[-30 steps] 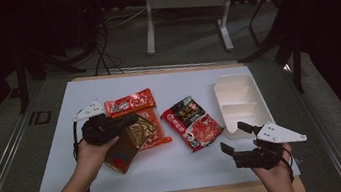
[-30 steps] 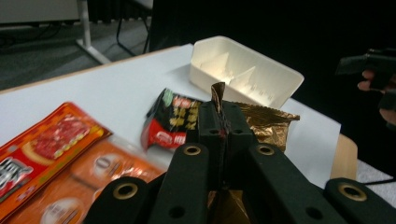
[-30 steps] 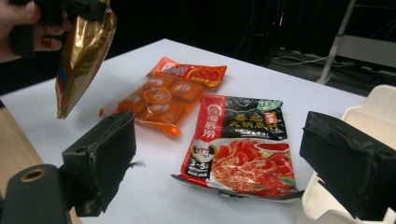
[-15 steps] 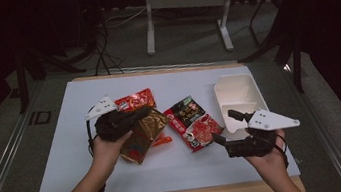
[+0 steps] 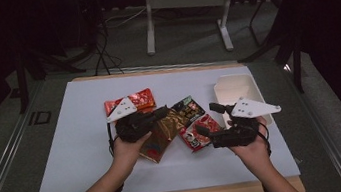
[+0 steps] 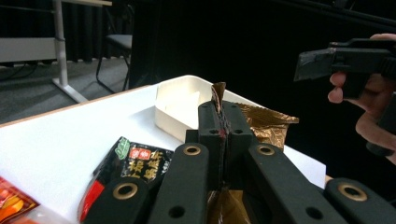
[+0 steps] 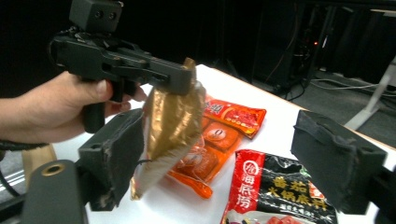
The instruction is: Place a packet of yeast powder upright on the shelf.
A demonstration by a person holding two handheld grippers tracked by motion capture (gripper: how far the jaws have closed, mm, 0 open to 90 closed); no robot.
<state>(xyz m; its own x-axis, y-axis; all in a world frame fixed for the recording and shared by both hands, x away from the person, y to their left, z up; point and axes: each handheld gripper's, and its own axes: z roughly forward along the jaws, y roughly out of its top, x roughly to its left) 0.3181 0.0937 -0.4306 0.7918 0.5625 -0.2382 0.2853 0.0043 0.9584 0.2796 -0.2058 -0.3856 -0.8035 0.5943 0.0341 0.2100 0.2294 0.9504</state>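
Left gripper point(image 5: 163, 112) pinches the gold packet point(image 5: 161, 136) by its top edge, lifted mid-table so it hangs free; right gripper point(image 5: 207, 119), jaws closing but still spread, approaches near the white tray point(image 5: 225, 88).

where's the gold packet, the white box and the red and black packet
gold packet point(image 7: 170, 123): right gripper view, middle of its foil face
white box point(image 5: 236, 90): high view, inside floor
red and black packet point(image 7: 275, 196): right gripper view, printed front
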